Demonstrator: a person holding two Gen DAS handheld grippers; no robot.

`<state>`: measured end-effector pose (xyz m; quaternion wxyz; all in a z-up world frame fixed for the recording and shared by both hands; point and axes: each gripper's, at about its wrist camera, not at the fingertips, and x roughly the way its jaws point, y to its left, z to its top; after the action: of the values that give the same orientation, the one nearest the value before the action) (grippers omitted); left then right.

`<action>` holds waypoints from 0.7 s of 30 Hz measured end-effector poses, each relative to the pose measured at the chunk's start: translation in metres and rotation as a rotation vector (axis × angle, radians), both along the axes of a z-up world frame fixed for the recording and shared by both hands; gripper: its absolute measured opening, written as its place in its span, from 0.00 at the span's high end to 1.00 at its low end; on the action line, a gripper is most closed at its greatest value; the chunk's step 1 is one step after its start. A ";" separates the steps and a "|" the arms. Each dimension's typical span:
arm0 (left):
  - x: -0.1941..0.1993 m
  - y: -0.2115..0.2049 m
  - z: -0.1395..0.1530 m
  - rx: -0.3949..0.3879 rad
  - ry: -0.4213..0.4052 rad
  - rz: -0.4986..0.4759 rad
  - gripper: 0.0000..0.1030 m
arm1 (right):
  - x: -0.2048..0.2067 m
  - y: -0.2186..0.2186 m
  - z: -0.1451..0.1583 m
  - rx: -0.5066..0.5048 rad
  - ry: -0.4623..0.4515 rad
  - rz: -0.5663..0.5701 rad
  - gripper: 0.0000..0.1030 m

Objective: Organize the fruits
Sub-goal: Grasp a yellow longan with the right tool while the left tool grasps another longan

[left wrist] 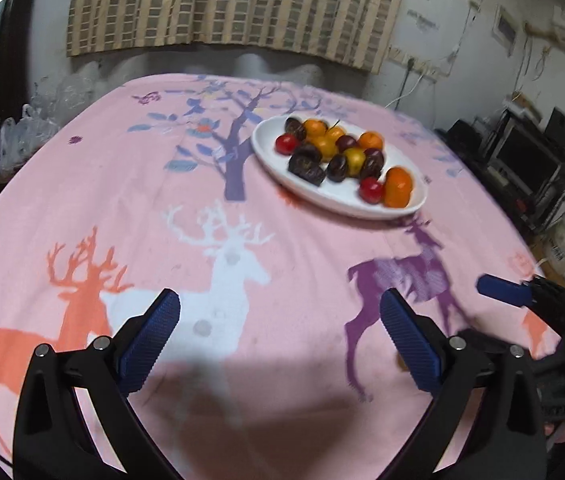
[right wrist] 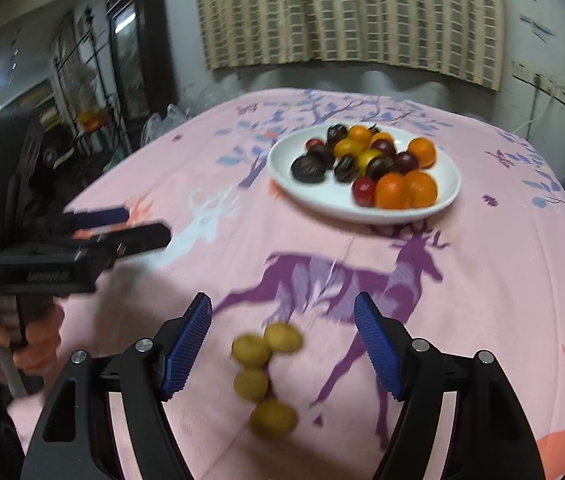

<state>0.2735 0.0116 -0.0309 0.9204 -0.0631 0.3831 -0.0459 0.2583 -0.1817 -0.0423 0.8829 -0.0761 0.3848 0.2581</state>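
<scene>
Four small yellow-green round fruits (right wrist: 265, 376) lie loose on the pink deer-printed cloth of the surface (right wrist: 502, 280), near its front edge, clustered in a short line and touching or nearly touching each other. They sit directly between the two blue ribbed fingers of the right gripper (right wrist: 282, 344), whose jaws stand wide apart with nothing held. Well apart from them, toward the far edge of the surface, stands a white oval ceramic plate (right wrist: 448, 196) piled with mixed fruits (right wrist: 374, 164): orange, dark purple, red and yellow ones, heaped together with no visible sorting. The left gripper (left wrist: 280, 336) hovers over the front of the surface with its jaws also spread and empty, over bare cloth. Judging by this, the organizing looks barely under way or only partly done: one kind of fruit seems set aside in its own group, while the rest on the plate remains mixed and would need separating by kind
</scene>
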 end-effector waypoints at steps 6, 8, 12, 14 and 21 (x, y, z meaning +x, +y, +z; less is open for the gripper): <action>0.003 -0.002 -0.010 0.056 0.012 0.011 0.04 | -0.020 -0.001 -0.019 -0.059 0.054 0.013 0.29; 0.004 0.001 -0.012 0.022 0.030 0.006 0.04 | -0.023 0.001 -0.022 -0.071 0.069 0.031 0.33; 0.004 0.002 -0.012 0.027 0.021 0.014 0.04 | -0.024 0.003 -0.032 -0.101 0.120 0.050 0.69; 0.004 0.002 -0.014 0.027 0.027 0.013 0.04 | -0.025 0.002 -0.034 -0.116 0.125 0.048 0.73; -0.001 -0.027 -0.019 -0.066 0.069 -0.149 0.04 | -0.022 -0.033 -0.004 0.019 0.050 -0.043 0.74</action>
<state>0.2730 -0.0152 -0.0498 0.8980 -0.0666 0.4167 -0.1246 0.2367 -0.2147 -0.0461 0.8791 -0.0528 0.4057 0.2446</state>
